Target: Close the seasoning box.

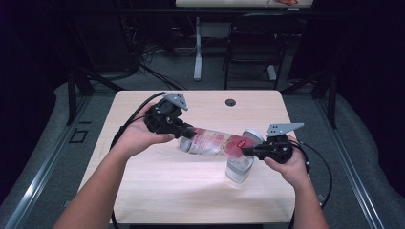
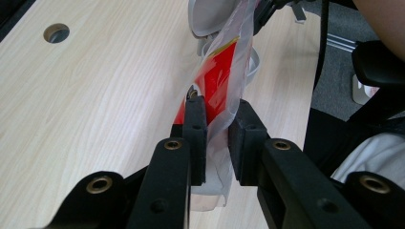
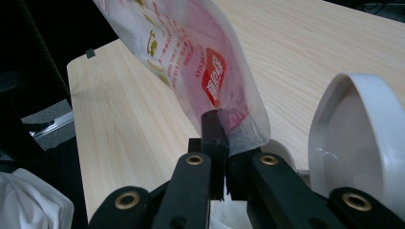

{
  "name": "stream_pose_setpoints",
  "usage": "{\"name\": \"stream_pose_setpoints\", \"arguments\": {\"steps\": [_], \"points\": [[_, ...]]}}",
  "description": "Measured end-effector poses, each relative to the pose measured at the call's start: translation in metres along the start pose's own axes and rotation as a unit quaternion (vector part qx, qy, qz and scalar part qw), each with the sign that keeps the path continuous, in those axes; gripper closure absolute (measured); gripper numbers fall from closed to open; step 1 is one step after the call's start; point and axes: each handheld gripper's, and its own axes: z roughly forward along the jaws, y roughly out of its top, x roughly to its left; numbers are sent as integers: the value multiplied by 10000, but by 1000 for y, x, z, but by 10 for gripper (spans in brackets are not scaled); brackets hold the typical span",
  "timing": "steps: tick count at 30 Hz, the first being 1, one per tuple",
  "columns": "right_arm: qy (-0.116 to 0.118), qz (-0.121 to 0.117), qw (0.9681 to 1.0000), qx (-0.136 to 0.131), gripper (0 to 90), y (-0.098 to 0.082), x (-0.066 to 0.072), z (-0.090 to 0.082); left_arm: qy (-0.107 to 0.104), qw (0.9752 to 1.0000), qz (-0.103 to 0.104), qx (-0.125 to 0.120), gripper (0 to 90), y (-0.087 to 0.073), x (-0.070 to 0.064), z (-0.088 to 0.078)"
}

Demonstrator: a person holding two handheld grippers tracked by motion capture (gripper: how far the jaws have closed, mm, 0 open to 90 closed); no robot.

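Above the right half of the desk (image 1: pixel 157 191), a clear plastic pouch (image 1: pixel 210 142) with red print is stretched nearly level between the two tongs, clear of the wood. The left tongs (image 1: pixel 187 132), held over the middle of the desk, pinch the pouch's pale end; in the left gripper view that end (image 2: pixel 217 143) passes between the pads, which press it from both sides with a small gap left by the bunched film. The right tongs (image 1: pixel 247 151), nearer the right edge, are clamped almost fully together on the opposite, red-printed end (image 3: pixel 229 119), a crumpled corner of film caught between the black jaws. Right under that end stands a clear glass jar (image 1: pixel 239 168), toward the front right part of the desk, with its white hinged lid (image 3: pixel 353 143) swung open and standing upright behind it. The pouch's right end hangs just over the jar's mouth. A round cable hole (image 1: pixel 230 102) sits near the desk's far edge.
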Motion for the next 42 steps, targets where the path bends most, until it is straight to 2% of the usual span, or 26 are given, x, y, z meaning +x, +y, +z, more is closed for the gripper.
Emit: {"name": "stream_pose_setpoints", "arguments": {"steps": [11, 18, 42], "points": [[-75, -85, 9999, 113, 889, 0, 1, -1, -12, 10000, 26, -47, 800, 5, -2, 0], [-45, -87, 9999, 118, 889, 1, 1, -2, -20, 10000, 34, -56, 802, 6, -2, 0], [-35, -110, 9999, 25, 887, 3, 3, -8, -65, 9999, 21, -97, 805, 9, -1, -1]]}}
